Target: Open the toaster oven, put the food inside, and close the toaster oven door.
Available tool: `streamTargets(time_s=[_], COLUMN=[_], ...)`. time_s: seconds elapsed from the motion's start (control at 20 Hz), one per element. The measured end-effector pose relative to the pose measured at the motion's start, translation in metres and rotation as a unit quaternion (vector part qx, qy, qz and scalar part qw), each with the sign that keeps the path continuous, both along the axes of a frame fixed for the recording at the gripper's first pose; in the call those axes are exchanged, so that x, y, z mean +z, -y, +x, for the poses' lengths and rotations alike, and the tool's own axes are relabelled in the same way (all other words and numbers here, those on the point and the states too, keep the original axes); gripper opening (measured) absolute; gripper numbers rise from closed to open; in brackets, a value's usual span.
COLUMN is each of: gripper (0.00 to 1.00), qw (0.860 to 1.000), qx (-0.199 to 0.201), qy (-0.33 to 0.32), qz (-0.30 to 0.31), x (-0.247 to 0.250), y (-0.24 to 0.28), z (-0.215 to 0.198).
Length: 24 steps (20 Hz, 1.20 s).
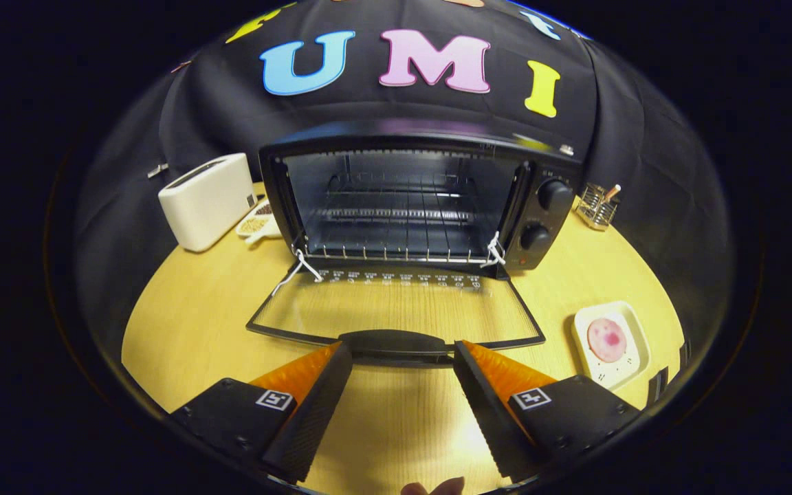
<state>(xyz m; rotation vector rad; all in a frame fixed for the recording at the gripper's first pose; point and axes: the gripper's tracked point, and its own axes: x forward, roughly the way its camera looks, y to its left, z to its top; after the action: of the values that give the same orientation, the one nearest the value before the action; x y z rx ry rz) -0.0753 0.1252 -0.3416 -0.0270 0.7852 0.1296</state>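
The toaster oven (410,199) stands open, its door (396,313) flat on the table (190,323). The gripper (401,357) gapes wide, empty, by the door's handle (396,342). The food (607,339) waits on its plate (633,330), right; approach low, squeeze gently.
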Motion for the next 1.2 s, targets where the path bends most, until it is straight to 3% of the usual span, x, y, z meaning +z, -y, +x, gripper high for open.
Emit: streamTargets(time_s=[0.3,0.55,0.9,1.0,1.2], gripper=[0.99,0.98,0.99,0.99,0.99], qw=[0.999,0.998,0.996,0.992,0.985], qx=[-0.002,0.018,0.03,0.02,0.011], qy=[0.022,0.034,-0.041,-0.075,-0.16], qz=[0.045,0.056,0.079,0.094,0.058], x=[0.029,0.069,0.071,0.059,0.016], y=[0.018,0.079,0.206,0.239,0.312], z=[-0.006,-0.014,-0.025,-0.025,-0.016])
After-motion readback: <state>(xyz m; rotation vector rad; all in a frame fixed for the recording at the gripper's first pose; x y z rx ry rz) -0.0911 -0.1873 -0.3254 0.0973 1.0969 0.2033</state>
